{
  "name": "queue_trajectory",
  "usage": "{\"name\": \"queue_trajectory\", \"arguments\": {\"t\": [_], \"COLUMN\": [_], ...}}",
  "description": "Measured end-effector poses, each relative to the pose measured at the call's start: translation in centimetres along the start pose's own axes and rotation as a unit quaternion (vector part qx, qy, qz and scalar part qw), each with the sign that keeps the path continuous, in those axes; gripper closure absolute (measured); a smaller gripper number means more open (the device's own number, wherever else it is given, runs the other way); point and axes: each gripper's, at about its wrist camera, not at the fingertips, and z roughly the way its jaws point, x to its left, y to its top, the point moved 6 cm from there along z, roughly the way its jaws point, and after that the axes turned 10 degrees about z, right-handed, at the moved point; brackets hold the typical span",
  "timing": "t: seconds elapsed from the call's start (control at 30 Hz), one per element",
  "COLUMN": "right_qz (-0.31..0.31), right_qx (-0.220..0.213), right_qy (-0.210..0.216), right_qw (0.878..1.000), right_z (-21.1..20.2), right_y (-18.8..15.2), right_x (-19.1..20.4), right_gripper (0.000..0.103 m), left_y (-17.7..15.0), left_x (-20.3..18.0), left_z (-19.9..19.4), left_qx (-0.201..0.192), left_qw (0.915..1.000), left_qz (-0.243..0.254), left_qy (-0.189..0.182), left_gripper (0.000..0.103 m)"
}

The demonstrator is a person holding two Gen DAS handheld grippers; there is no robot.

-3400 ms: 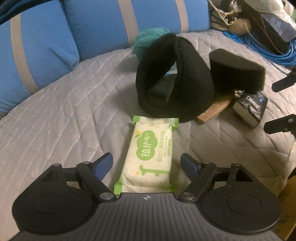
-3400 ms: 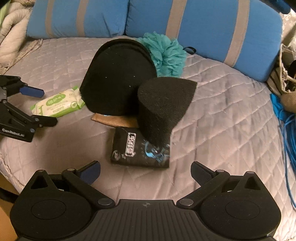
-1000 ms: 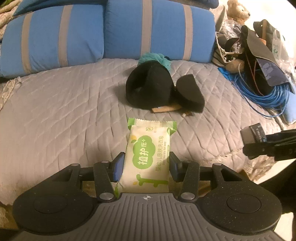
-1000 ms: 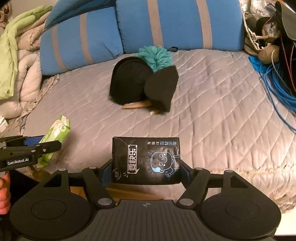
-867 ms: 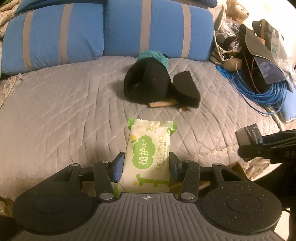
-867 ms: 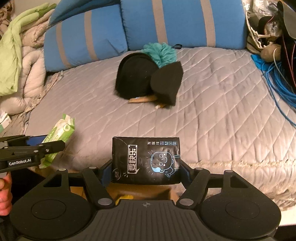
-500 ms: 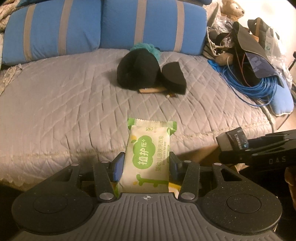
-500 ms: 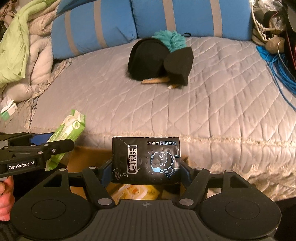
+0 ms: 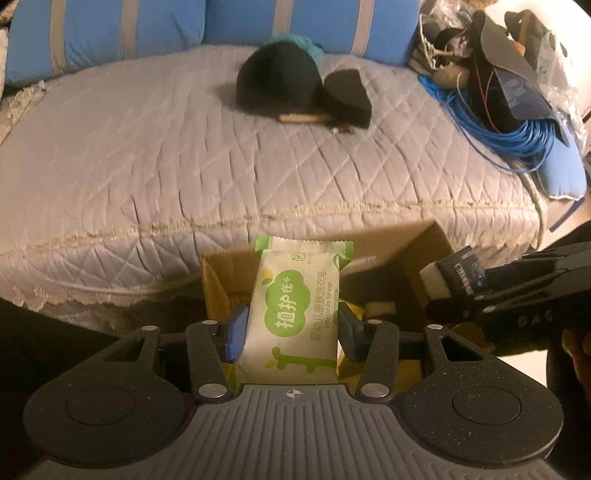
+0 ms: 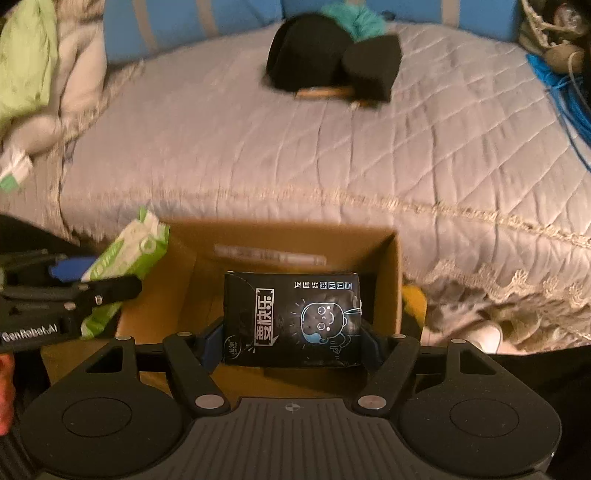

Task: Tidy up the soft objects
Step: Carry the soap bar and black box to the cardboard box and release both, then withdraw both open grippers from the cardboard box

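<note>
1. Your left gripper (image 9: pixel 291 328) is clamped on the green-and-white soap pack (image 9: pixel 293 314); both blue pads press its long sides, and it hangs above the open cardboard box (image 9: pixel 424 251).
2. Your right gripper (image 10: pixel 291 332) is clamped on the black tissue pack (image 10: pixel 291 317), gripped by its short ends and held over the same box, whose far wall stands against the bed's edge.
3. In the right wrist view the soap pack shows at the left, above the box's near-left corner.
4. On the grey quilt (image 9: pixel 147 147) behind, the black hat (image 9: pixel 277 85), the black foam wedge (image 9: pixel 347 96) and the teal puff (image 10: pixel 354 16) sit touching, near the blue cushions (image 9: pixel 110 33).
5. Blue cable (image 9: pixel 517 140) lies coiled at the quilt's right.
</note>
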Motion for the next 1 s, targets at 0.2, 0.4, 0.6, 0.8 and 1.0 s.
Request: {"name": "queue_trajectory", "arguments": {"t": [0.2,0.4,0.6,0.8,1.0], "right_qz": [-0.011,-0.015,-0.018,-0.014,-0.008], "right_qx": [0.025,0.041,0.031,0.021,0.006], "right_qy": [-0.022,-0.027,-0.025,-0.025,-0.026], "right_qw": [0.999,0.999,0.999,0.999,1.000], "right_z": [0.9,1.6,1.3,1.1,0.8], "right_y": [-0.6,-0.7,-0.3,0.0,0.3], "right_x": [0.4,0.3,0.3,0.2,0.1], "right_gripper": [0.030,0.022,0.005,0.003,0.000], "left_y": [-0.9,-1.4,-1.1,-1.0,-0.7], "left_x": [-0.1,0.1,0.2,0.6,1.0], "left_z": [0.8,1.5,1.4,1.5,1.3], "left_qx": [0.039,0.063,0.054,0.055,0.042], "left_qw": [0.9992,0.9980,0.9985,0.9982,0.9982], "left_qz": [0.002,-0.002,-0.010,-0.024,-0.040], "left_qy": [-0.003,-0.004,-0.001,0.005,0.013], "left_gripper": [0.055,0.054,0.036,0.036,0.036]}}
